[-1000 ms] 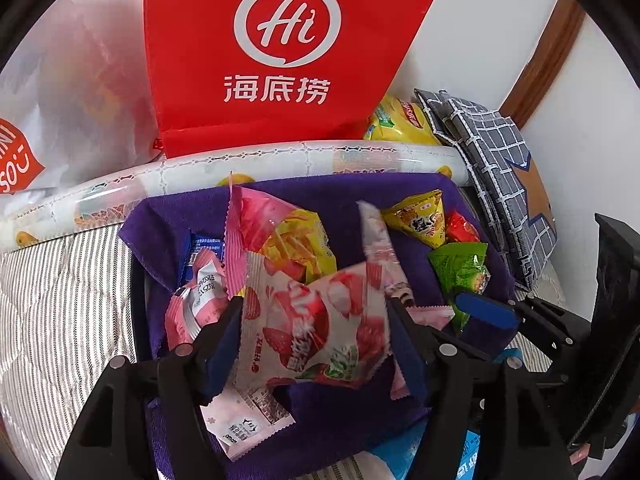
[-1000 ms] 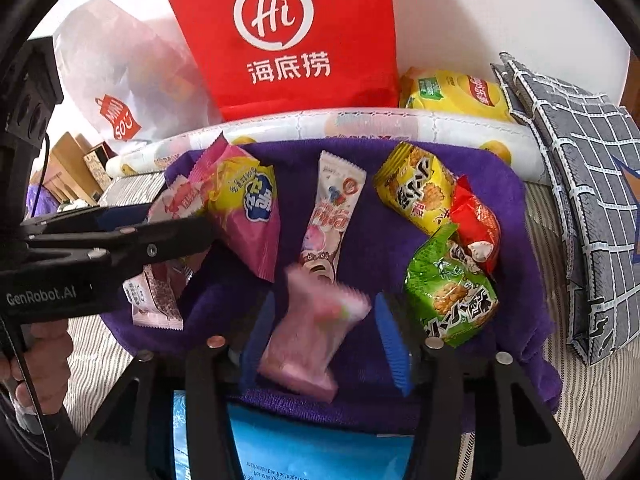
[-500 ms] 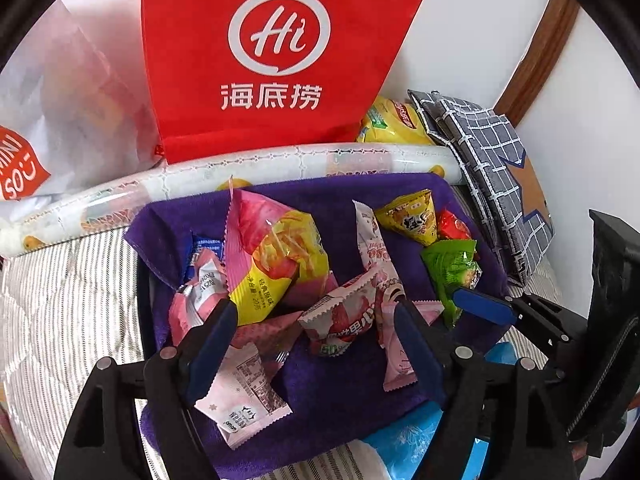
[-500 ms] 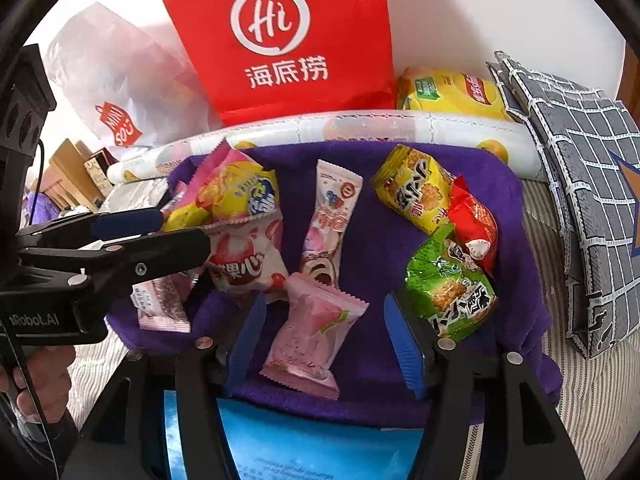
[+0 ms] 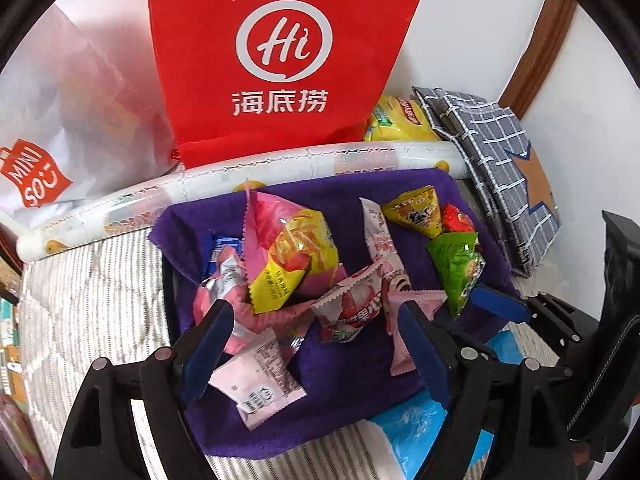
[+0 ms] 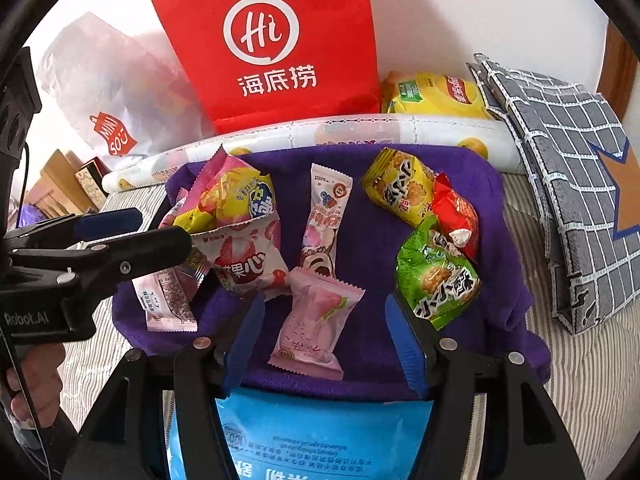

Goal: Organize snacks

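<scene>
Left claw (image 5: 316, 340) just spread wide, gripping nothing, strawberry packet (image 5: 352, 308) lying loose on purple cloth (image 5: 360, 392) atop striped bed (image 5: 92, 304). Right claw (image 6: 324, 340) likewise parted, pale pink packet (image 6: 316, 324) resting free between its pads.

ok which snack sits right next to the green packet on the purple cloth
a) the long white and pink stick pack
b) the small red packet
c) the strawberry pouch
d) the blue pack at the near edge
b: in the right wrist view the small red packet lies against the top edge of the green packet on the purple cloth; the other snacks lie further off.
</scene>
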Available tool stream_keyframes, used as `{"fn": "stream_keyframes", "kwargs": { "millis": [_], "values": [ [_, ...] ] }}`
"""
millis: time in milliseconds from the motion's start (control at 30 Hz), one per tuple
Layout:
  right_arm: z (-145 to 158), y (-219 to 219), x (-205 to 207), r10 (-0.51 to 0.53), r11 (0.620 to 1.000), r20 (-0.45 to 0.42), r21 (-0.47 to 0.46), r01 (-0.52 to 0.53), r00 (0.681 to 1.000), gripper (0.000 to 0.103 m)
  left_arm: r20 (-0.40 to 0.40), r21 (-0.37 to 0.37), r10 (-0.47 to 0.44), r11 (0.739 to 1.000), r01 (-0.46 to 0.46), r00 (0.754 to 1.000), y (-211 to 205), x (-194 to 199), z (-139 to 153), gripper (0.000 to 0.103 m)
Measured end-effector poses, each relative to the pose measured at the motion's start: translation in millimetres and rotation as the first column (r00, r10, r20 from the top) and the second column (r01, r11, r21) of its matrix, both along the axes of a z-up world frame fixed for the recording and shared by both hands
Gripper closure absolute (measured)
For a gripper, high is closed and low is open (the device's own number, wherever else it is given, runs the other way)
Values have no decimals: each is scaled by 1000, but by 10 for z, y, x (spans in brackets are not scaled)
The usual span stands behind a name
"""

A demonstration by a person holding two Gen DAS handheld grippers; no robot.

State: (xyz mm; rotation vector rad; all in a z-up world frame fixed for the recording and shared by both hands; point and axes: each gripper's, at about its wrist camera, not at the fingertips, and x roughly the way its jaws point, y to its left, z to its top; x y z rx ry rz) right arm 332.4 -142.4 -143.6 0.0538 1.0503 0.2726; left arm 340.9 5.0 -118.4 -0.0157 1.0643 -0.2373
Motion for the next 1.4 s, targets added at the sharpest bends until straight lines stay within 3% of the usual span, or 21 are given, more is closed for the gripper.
{"fn": "stream_keyframes", "kwargs": {
  "millis": [200,367,767,900,1400],
  "values": [
    [70,-37,-49,-27,1000,4,3,27,1000,40,21,6,4,1000,-4,1000,20,-58,112,11],
    [159,-64,-62,-42,999,0,0,42,999,37,26,63,-2,998,0,1000,-15,-101,166,9],
    [339,-58,-196,-70,997,7,28,70,998,35,79,-29,16,999,-14,997,121,-315,383,9],
    [433,-47,-287,-71,997,22,30,70,997,35,99,1,33,999,-33,994,140,-443,439,9],
    [893,-129,-936,-71,997,107,37,68,992,28,198,-33,81,997,-76,977,196,-1194,939,9]
  ]
}}
